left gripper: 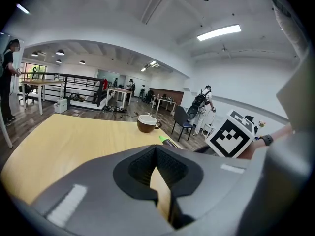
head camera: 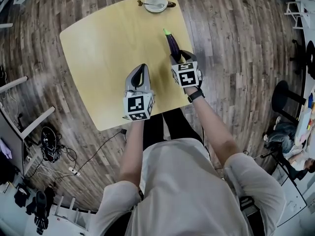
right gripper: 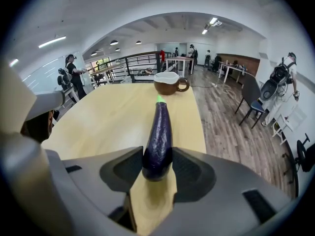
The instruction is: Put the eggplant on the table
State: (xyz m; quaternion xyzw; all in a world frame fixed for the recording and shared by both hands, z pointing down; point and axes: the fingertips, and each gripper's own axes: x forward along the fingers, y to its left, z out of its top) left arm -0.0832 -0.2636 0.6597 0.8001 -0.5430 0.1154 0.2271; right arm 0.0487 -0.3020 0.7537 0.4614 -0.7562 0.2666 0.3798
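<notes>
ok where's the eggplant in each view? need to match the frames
Head view: eggplant right of centre, over the table's right side, rear end in the right gripper jaws.
Left gripper view: eggplant just right of centre, only its green tip and a purple sliver showing.
Right gripper view: eggplant dead centre, clamped between the jaws.
Shared landmark: the brown cup beyond the green tip.

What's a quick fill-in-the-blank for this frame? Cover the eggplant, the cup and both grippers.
1. The eggplant is clamped in the jaws of the ___ gripper.
2. The brown cup stands on the wooden ___.
3. The left gripper has its jaws together, holding ___.
Missing words: right; table; nothing.
</notes>
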